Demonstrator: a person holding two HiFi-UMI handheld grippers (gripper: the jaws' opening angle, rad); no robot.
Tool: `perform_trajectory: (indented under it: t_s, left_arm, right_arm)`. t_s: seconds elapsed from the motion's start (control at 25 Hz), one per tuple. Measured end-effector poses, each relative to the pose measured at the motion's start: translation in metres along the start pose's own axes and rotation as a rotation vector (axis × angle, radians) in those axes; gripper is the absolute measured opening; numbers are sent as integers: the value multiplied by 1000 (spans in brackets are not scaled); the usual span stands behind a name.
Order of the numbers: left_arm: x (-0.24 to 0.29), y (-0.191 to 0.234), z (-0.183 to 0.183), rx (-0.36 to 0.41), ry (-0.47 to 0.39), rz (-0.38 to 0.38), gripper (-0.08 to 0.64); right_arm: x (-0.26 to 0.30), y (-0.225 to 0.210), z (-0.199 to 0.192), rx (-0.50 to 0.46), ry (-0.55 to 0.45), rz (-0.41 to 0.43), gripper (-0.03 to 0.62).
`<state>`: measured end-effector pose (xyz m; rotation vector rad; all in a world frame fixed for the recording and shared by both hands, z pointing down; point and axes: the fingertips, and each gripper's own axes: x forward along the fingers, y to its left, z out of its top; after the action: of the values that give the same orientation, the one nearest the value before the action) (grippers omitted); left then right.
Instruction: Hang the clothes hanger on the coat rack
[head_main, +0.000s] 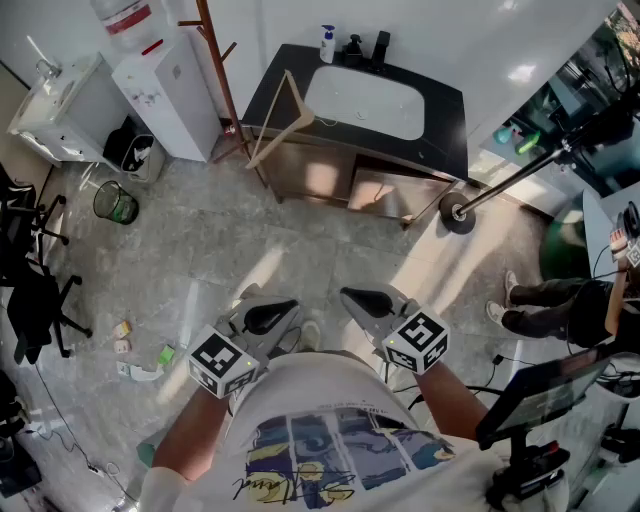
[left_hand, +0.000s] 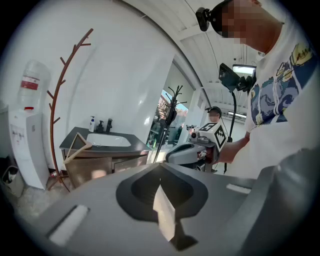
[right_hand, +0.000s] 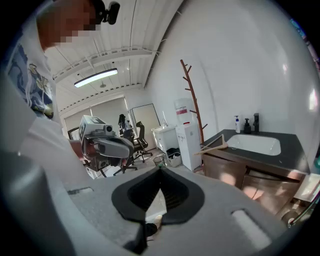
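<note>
A pale wooden clothes hanger (head_main: 281, 118) leans on the left end of the dark sink counter (head_main: 446, 112); it also shows as the hanger (left_hand: 77, 148) and the hanger (right_hand: 213, 145) in both gripper views. The brown branching coat rack (head_main: 216, 62) stands just left of it, against the white wall, seen too as the rack (left_hand: 61, 95) and the rack (right_hand: 193, 97). My left gripper (head_main: 283, 310) and right gripper (head_main: 352, 297) are held close to my body, far from the hanger, side by side. Both are shut with nothing in them, as seen at the left gripper (left_hand: 160, 166) and the right gripper (right_hand: 160, 170).
A white water dispenser (head_main: 166, 88) stands left of the rack, with a green bin (head_main: 116, 203) and black office chairs (head_main: 35, 290) further left. A stand's round base (head_main: 458, 214) sits at the counter's right end. Another person's legs (head_main: 540, 300) are at the right.
</note>
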<state>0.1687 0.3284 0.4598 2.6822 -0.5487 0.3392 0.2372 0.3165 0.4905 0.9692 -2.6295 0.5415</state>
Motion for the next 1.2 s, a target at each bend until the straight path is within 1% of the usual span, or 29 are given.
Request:
perform_trajectory:
  t_s: [0.2,0.4,0.64,0.8,0.84,1.0,1.12,1.2]
  left_arm:
    - [0,2,-1,3,3,2,2]
    - [1,10,0,1,10,5,2]
    - [-6,33,10,-23,8,34,2]
    - [-20,62,4,-43,-1,38,2]
    - [-23,71,4,-43,-2,34,2]
    - [-34,111,20,-39,-11,12,2]
    - [-44,149,29,-33,-19,-25,2]
    - [-54,173,35,-30,-15,-62,2]
  right_arm:
    - [0,-3,1,-5,3,-2,0]
    - [9,-10,0,11,10,0,2]
    - [33,-23,5,37,29,8,2]
    - [62,-26,14,30,26,5,4]
    - [71,-29,17,33,27,0,27]
    - [111,-35,29,52,33,-25,47]
    - [147,-42,46,69,37,-50,72]
    - [172,-48,55,96,39,-78,74]
